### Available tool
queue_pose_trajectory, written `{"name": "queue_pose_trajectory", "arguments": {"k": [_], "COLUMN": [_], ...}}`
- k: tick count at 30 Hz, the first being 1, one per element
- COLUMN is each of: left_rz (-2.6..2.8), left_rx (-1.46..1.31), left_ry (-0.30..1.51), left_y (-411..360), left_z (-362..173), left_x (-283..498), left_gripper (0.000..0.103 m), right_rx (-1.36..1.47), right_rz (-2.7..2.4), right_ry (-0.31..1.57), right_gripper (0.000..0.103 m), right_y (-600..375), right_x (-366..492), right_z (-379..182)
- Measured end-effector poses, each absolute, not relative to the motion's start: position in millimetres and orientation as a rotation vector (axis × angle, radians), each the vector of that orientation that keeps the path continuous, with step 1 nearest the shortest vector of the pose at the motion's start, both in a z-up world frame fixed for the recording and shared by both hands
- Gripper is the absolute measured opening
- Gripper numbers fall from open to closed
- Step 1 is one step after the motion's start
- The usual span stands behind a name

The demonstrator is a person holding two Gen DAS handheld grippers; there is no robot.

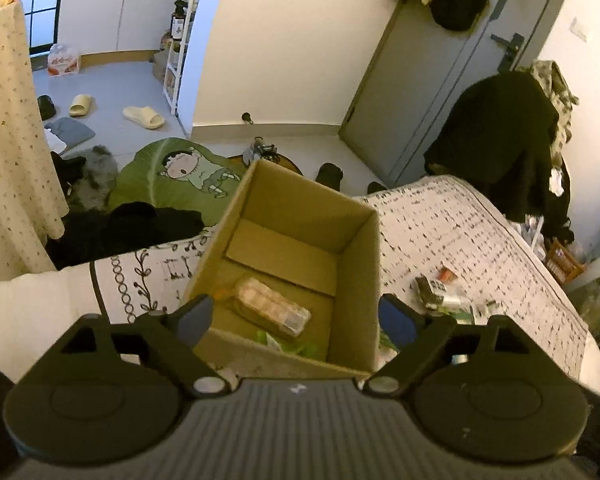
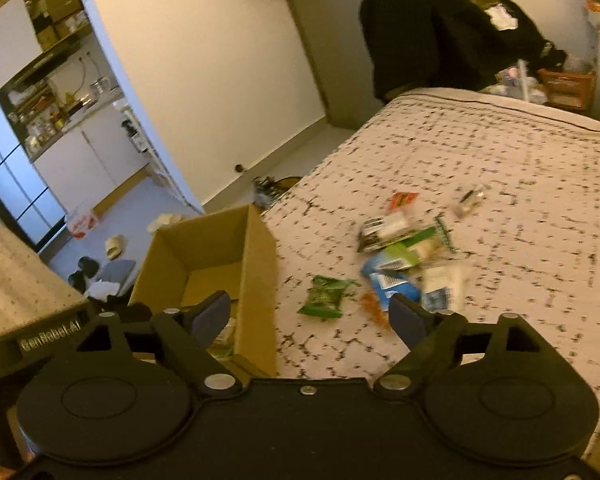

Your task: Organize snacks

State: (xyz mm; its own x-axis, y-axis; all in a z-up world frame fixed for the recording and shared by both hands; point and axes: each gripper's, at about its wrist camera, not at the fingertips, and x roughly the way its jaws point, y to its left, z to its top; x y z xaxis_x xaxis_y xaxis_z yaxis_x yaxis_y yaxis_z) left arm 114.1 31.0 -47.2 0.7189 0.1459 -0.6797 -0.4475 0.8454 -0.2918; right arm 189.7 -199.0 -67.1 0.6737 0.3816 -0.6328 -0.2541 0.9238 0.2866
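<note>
Both hand-held grippers, left (image 1: 292, 316) and right (image 2: 310, 316), gape wide and empty over the cardboard box (image 1: 356, 240) on the bed (image 2: 500, 160); best swing right to the loose green packet (image 2: 324, 296), pinching its flat body squarely.

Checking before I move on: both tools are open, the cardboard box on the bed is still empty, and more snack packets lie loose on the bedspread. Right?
Not quite: the cardboard box is not empty. The left wrist view shows a clear-wrapped pack of biscuits and a green packet inside. The rest holds: left tool and right tool are open, and loose snack packets lie on the bedspread.
</note>
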Motion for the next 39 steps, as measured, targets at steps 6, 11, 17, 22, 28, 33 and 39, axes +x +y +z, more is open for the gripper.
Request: {"name": "queue_pose_trajectory", "arguments": {"k": [6,11,17,22,28,33,39], "left_rz": [0.317,0.237,0.199,0.179,0.123,0.110,0.120], "left_rx": [-0.423,-0.413,-0.412,-0.401,-0.434,-0.409,-0.435], "left_ry": [0.717,0.730,0.691,0.649,0.675,0.732,0.788], "left_y": [8.6,-6.2,-21.2,-35.2,-51.3,-67.0,-69.8], "left_z": [-47.1,-42.4,-34.5,-31.2,-36.9,-47.2,-64.7], "left_x": [112.1,112.5,110.8,110.7,114.6,118.0,116.5], "left_gripper": [0.100,0.103,0.103,0.103,0.103,0.103,0.103], "right_rx": [0.144,0.127,0.107,0.085,0.045,0.038,0.150], "right_rz": [0.345,0.341,0.307,0.294,0.271,0.254,0.251], "right_ry": [0.737,0.740,0.703,0.693,0.713,0.719,0.774], "right_gripper": [0.097,0.103,0.103,0.103,0.103,0.103,0.103], "right_y": [-213.1,-229.7,-251.7,-265.3,-275.1,-290.3,-305.3], "right_x": [187.1,183.0,181.2,188.1,197.5,203.0,206.4], "right_z": [-60.3,-59.4,-53.6,-51.9,-54.2,-59.7,-68.4]}}
